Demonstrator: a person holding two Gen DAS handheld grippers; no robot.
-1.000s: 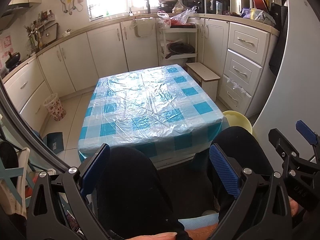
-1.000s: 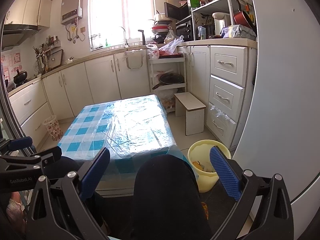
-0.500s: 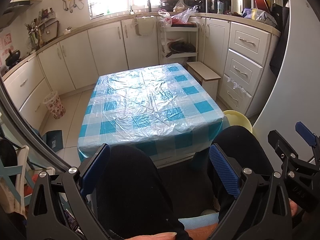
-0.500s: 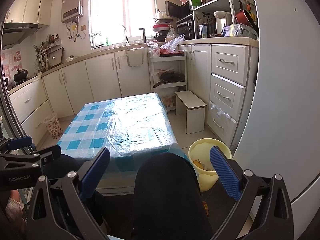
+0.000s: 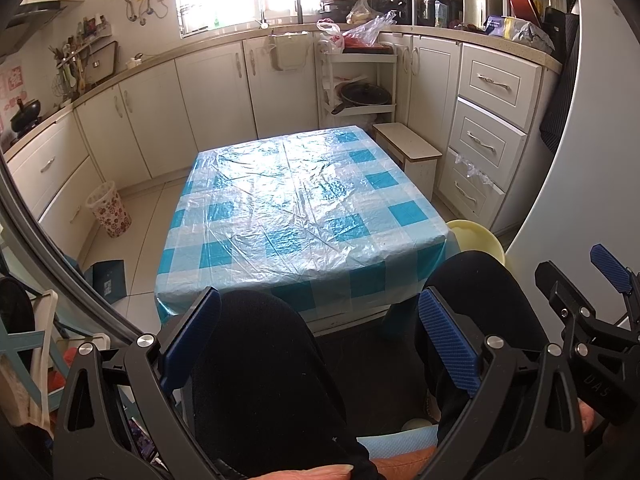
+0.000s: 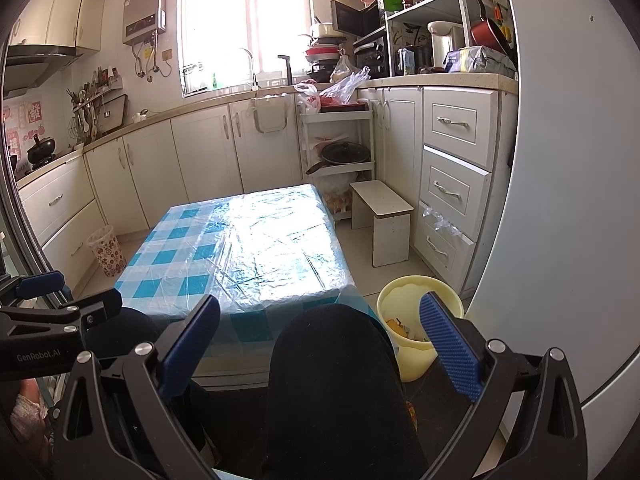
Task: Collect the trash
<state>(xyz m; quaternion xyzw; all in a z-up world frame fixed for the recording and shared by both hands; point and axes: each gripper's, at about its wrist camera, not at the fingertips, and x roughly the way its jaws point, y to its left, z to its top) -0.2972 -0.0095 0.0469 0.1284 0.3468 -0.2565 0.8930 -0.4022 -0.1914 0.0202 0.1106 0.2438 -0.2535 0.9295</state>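
Both grippers sit low over the person's knees (image 5: 260,344), near edge of the table (image 5: 304,208). Left gripper (image 5: 320,332): blue pads spread wide, nothing btwn them. Right gripper (image 6: 320,340): same, released & empty. Table w/ blue-check cloth under clear plastic. Trash: scraps lie inside the yellow bin (image 6: 404,320) on the floor, just right of the table's near right corner, beside the white fridge (image 6: 568,200). Patterned basket (image 6: 106,250) stands far left by the cabinets.

Table (image 5: 304,216) under plastic-covered checked cloth (image 5: 352,284)
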